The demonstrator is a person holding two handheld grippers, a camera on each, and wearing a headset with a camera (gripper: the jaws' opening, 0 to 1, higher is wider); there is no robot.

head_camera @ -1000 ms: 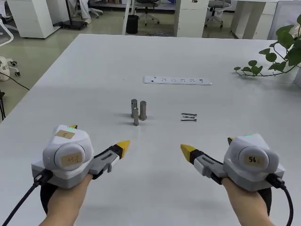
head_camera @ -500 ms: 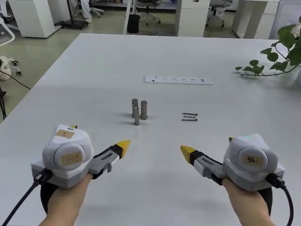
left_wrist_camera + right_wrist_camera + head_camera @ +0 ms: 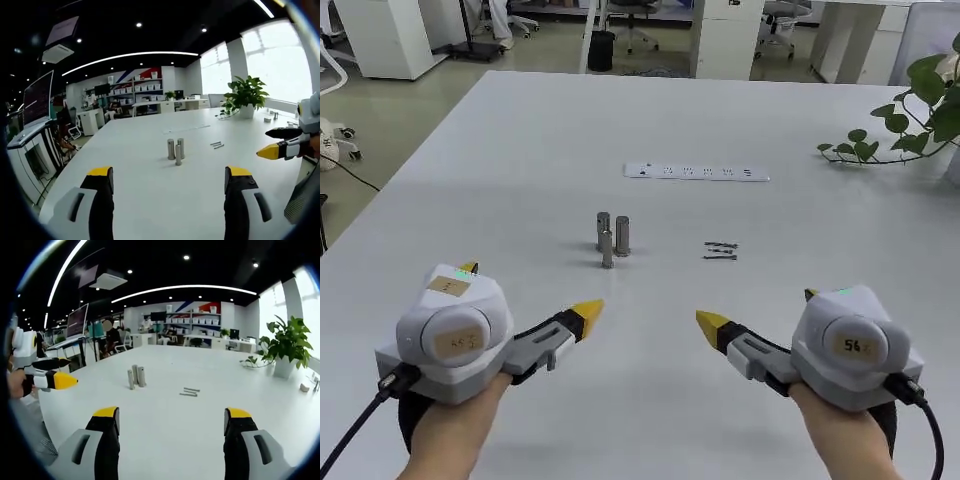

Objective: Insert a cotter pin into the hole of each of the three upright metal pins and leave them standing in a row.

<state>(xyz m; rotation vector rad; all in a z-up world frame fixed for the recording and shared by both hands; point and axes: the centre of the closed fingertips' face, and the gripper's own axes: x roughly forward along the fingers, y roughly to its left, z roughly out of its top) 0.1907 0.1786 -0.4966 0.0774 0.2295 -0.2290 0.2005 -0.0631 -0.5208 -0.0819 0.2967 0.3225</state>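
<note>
— Hovering, why do the yellow-tipped left gripper and right gripper gape empty?
— Likely readying: three upright grey metal pins cluster ahead, small dark cotter pins lying near their right.

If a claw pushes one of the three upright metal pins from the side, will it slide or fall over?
Probably it tips: the metal pins are tall and narrow on small bases. They stand close together, so one falling may knock its neighbours. The table looks smooth, so a very low push might slide it instead.
</note>
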